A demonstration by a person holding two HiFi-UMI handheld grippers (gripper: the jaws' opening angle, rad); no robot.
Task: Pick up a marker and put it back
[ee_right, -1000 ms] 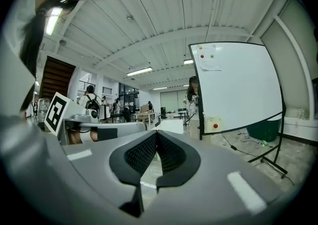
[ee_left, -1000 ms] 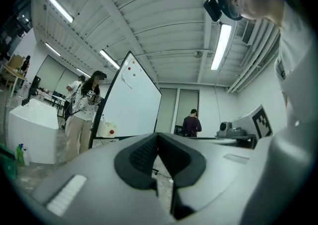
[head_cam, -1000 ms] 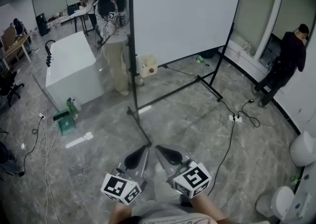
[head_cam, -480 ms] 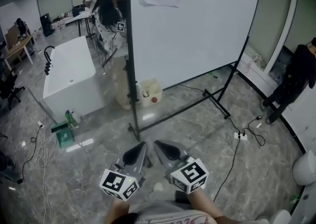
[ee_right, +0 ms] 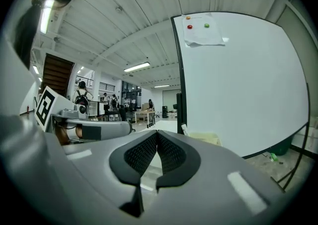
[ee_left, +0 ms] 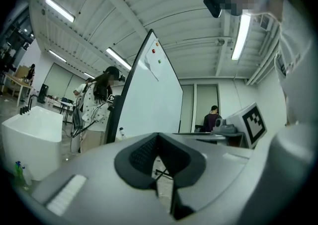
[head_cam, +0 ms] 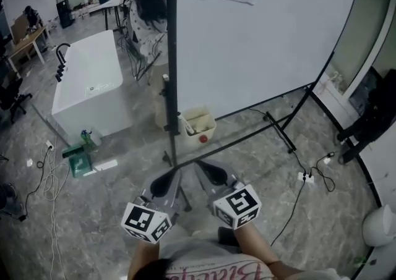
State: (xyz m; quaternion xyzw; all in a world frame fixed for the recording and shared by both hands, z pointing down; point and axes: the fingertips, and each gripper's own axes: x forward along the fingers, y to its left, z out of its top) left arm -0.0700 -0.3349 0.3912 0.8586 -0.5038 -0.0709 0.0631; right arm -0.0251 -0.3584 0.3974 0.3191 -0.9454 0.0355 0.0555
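Marker is nowhere in my view, and my left gripper and right gripper have jaws together on nothing, before the whiteboard, so I judge the whole task is left.

Bare floor to the left, whiteboard post and cream bin close ahead, whiteboard behind

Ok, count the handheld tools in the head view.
2. The left tool low, left of centre; right tool beside it, both shut, empty. Others may hide behind the whiteboard.
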